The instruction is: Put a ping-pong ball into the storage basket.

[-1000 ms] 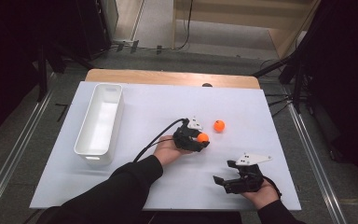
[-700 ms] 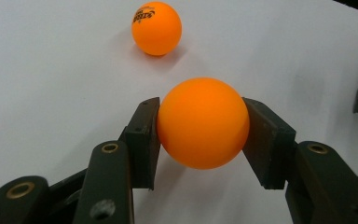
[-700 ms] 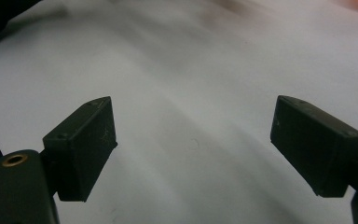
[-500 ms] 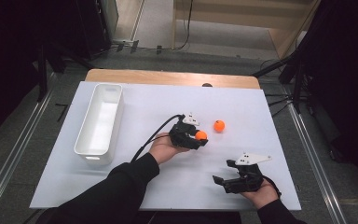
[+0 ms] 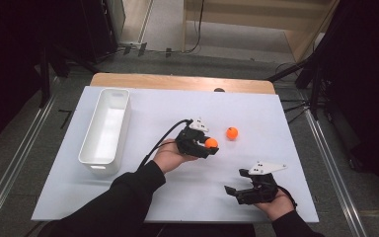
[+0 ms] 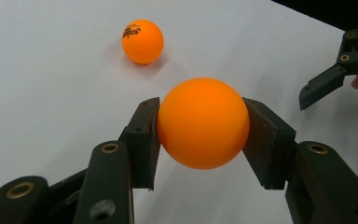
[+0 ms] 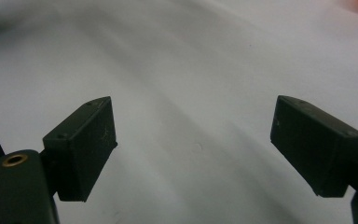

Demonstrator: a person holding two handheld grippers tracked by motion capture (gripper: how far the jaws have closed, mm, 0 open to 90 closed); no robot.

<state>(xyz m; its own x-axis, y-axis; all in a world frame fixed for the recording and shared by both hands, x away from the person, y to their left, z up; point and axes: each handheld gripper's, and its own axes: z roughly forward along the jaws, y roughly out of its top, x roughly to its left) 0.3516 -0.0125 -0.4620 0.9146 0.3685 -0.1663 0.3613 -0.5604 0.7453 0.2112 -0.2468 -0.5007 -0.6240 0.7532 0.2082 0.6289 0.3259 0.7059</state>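
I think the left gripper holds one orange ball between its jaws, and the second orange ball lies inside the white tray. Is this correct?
Not quite. The left gripper does hold an orange ball, but the second orange ball lies on the white table, well to the right of the white tray, not inside it. The high view shows this.

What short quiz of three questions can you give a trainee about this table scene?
1. True or false: the left gripper is shut on an orange ball.
2. How many orange balls are there? A) one B) two C) three
3. How do the jaws of the right gripper stand?

Key:
1. True; both pads press on it.
2. B; the second ball lies on the white table, right of the held one in the high view.
3. Wide open, nothing between them. The white bin holds nothing.
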